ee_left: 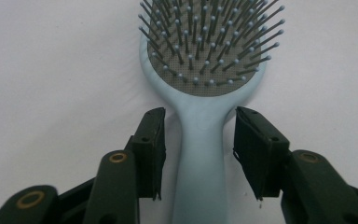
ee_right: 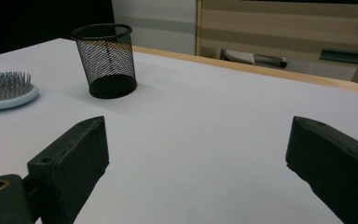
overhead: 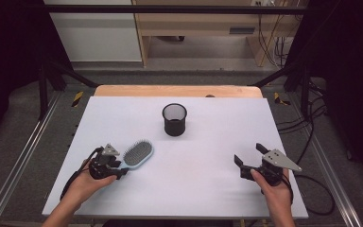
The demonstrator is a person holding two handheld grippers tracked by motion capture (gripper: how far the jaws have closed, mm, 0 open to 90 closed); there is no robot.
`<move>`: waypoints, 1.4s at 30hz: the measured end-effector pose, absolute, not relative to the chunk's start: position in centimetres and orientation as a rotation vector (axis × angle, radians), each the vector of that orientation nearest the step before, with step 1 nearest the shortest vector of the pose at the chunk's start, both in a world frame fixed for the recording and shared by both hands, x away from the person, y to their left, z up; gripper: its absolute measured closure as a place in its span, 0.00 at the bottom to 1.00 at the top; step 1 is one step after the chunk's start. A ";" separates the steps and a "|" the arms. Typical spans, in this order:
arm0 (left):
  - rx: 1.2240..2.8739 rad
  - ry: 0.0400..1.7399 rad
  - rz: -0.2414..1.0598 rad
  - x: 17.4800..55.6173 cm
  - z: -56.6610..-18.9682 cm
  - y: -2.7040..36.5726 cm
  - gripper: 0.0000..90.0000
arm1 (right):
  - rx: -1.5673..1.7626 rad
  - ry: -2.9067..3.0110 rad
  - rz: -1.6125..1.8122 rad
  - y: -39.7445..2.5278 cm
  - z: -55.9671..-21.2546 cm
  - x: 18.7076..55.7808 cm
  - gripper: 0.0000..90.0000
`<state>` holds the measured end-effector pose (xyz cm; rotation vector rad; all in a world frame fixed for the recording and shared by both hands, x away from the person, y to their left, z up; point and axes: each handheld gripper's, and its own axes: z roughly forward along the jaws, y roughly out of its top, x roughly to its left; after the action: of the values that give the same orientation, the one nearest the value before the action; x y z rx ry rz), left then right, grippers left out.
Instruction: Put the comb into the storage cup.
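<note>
The brush (overhead: 137,153) lies bristles-up on the counter (overhead: 208,189), in front of the cup (overhead: 175,119) and to its left, head pointing toward the cup and handle back toward the person. That lie suits a pickup: the slim handle is the part nearest the left hand, and the bristles face away from the surface.

The left tongs (ee_left: 199,140) straddle the handle just below the head, one jaw on each side with a gap showing on both, so they are spread and not yet clamped. Judging by this, the step in hand is closing on the handle, with the mesh cup a likely place to drop the brush in.

The left hand (overhead: 87,177) comes in low from the near edge, its tongs aimed along the handle toward the cup. The right tongs (overhead: 248,158) sit right of the cup and nearer the person, jaws wide apart and holding nothing, pointed across the bare counter toward the cup (ee_right: 106,59).
</note>
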<state>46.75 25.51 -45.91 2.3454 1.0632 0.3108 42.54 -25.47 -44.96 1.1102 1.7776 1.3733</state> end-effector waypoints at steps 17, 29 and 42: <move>2.397 1.029 0.320 46.9 -46.0 25.3 0.70 | 1.104 1.786 1.377 -25.4 -44.9 42.6 0.07; 2.358 1.011 0.331 46.7 -46.3 25.7 0.77 | 1.094 1.831 1.361 -24.7 -45.2 42.9 0.07; 2.259 0.974 0.476 46.6 -45.6 25.5 0.77 | 1.101 1.816 1.376 -25.0 -45.2 42.6 0.07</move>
<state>46.64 25.48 -45.58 2.2587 0.9738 0.4760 42.61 -25.01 -45.15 1.1013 1.8161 1.3765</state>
